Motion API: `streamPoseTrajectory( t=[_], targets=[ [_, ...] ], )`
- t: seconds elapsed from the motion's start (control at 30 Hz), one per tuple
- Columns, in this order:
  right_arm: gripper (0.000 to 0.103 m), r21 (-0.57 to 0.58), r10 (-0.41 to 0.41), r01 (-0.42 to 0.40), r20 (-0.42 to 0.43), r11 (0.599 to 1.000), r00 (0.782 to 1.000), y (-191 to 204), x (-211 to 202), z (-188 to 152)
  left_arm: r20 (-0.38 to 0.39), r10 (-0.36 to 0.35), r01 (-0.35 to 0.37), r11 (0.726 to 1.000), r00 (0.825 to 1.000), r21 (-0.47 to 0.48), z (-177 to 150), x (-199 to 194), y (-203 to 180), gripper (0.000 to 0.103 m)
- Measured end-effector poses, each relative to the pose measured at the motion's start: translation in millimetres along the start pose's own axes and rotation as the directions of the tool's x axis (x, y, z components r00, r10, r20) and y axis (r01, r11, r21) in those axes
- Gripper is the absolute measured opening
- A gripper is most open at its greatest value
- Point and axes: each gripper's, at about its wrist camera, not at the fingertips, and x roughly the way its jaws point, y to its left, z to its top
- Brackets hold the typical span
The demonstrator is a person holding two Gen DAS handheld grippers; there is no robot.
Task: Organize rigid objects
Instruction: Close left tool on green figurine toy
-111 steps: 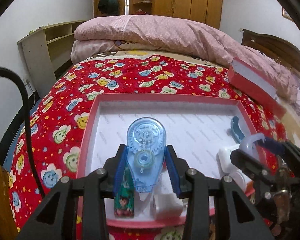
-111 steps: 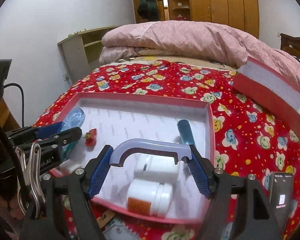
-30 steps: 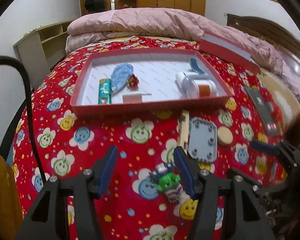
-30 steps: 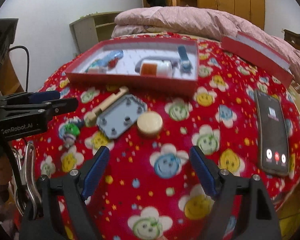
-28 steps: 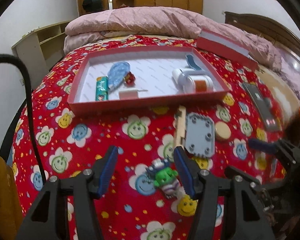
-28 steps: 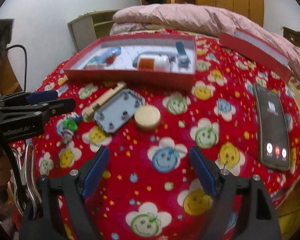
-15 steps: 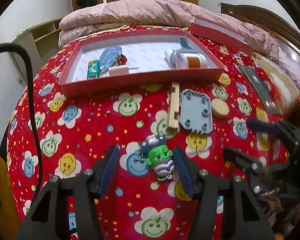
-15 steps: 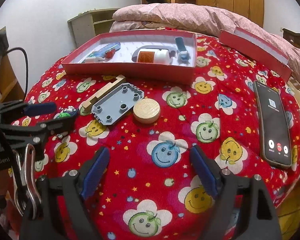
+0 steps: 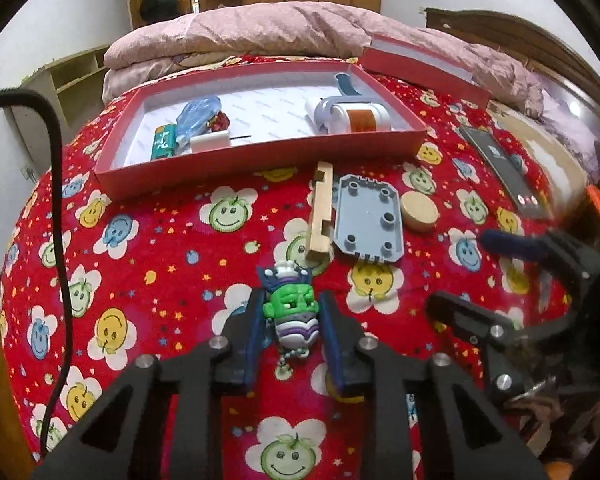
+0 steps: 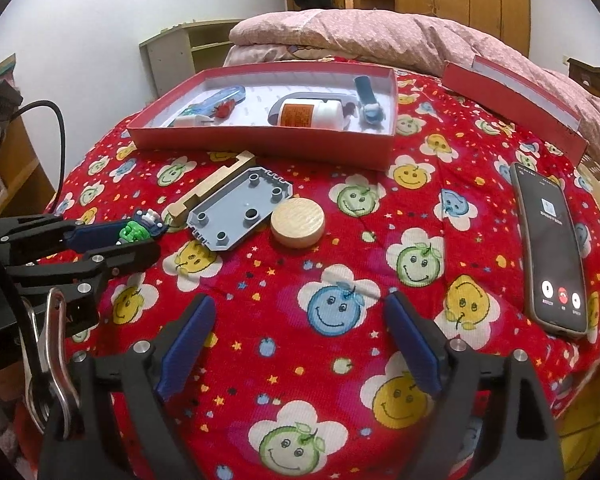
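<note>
Both grippers have backed away from the red box (image 9: 260, 160), where a few seconds ago they were setting a tape dispenser and a roller inside, and the left one has since come down over a toy on the bed.

From the left wrist, the left gripper (image 9: 291, 334) has its jaws either side of the green-faced toy figure (image 9: 290, 312), which lies on the bedspread (image 9: 140, 240) squarely between them. The blue pads look to be touching or just beside its flanks, but whether they are truly clamped cannot be told. Just ahead of the jaws lie a wooden strip (image 9: 321, 212), a grey studded plate (image 9: 370, 218) and a wooden disc (image 9: 419, 209), side by side; further ahead sits the box with items already in it.

From the right wrist, the right gripper (image 10: 298, 342) hangs over bare bedspread with its jaws wide apart and nothing between them. The disc (image 10: 297, 222) and plate (image 10: 242, 208) lie ahead and to the left; a phone (image 10: 552, 248) lies off to the right (not part of the tidying, probably). The left gripper (image 10: 116, 240) shows at far left with the toy (image 10: 134, 231) between its jaws.

To do this step well, I would close squarely on the toy's body, not its dangling bead chain, confirm a firm hold, then lift straight up before carrying it to an open spot in the box.
</note>
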Motion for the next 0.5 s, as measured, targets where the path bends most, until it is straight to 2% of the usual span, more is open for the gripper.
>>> streamPoseTrajectory(
  t=[0.07,0.2,0.4,0.47,0.5],
  targets=[
    [0.09,0.0,0.002,-0.002,0.002,1.0,1.0,0,0,0,-0.002,-0.007,0.007,1.0,1.0,-0.021,1,0,4,0.028],
    [0.09,-0.005,-0.001,0.001,0.003,1.0,1.0,2,1,0,0.023,0.062,-0.061,0.997,0.998,-0.043,1,-2,17,0.028],
    [0.09,-0.018,-0.022,0.022,-0.001,1.0,1.0,5,3,0,0.022,0.082,-0.079,0.988,0.996,-0.135,1,-2,48,0.028],
    [0.086,-0.014,-0.033,0.033,-0.01,0.999,0.999,4,4,4,0.025,0.052,-0.047,0.986,0.998,-0.162,-1,-2,57,0.028],
    [0.075,-0.005,-0.044,0.044,-0.012,0.999,0.999,4,5,9,0.033,0.037,-0.031,0.985,0.999,-0.169,-1,-2,60,0.028]
  ],
)
